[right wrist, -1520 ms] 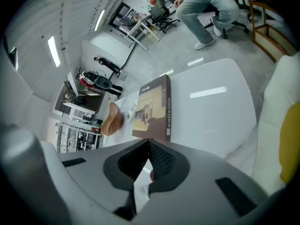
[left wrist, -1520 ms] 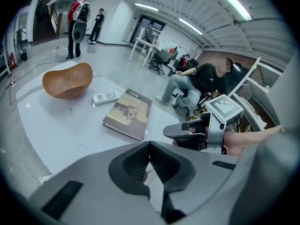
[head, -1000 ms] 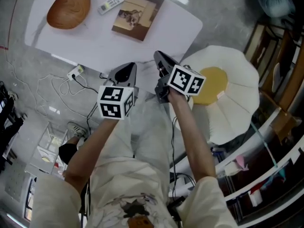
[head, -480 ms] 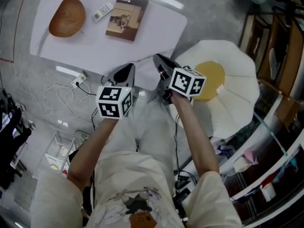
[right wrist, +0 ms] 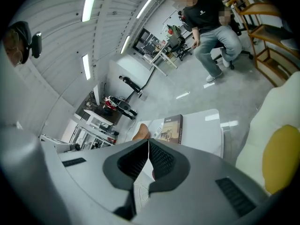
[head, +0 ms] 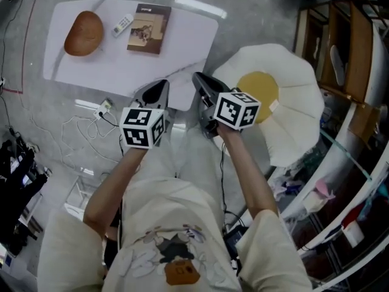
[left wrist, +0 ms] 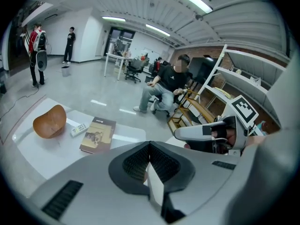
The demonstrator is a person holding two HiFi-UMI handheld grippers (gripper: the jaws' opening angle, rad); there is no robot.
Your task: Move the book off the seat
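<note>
A brown wooden bowl sits at the far left of the white tabletop in the head view. A remote control lies just beside the bowl, and the book lies to the right of the remote, flat with its cover up.

The left hand-held gripper is held below the tabletop's near edge, over the person's lap, with its marker cube toward the person. It is well apart from the book, which lies ahead of it and slightly to its left. In the left gripper view, the jaws of the left hand-held gripper are pressed together with nothing between them. The bowl, the remote and the book show beyond them to the left, and a seated person is farther back in the room.

The right hand-held gripper is close alongside the left one, also far from the book. In its own view, the jaws of the right hand-held gripper are likewise closed on nothing, and the book lies on the tabletop just past the tips.

At the right is the seat, a white petal-edged cushion with a yellow centre. It stands beside the tabletop and apart from the book.
</note>
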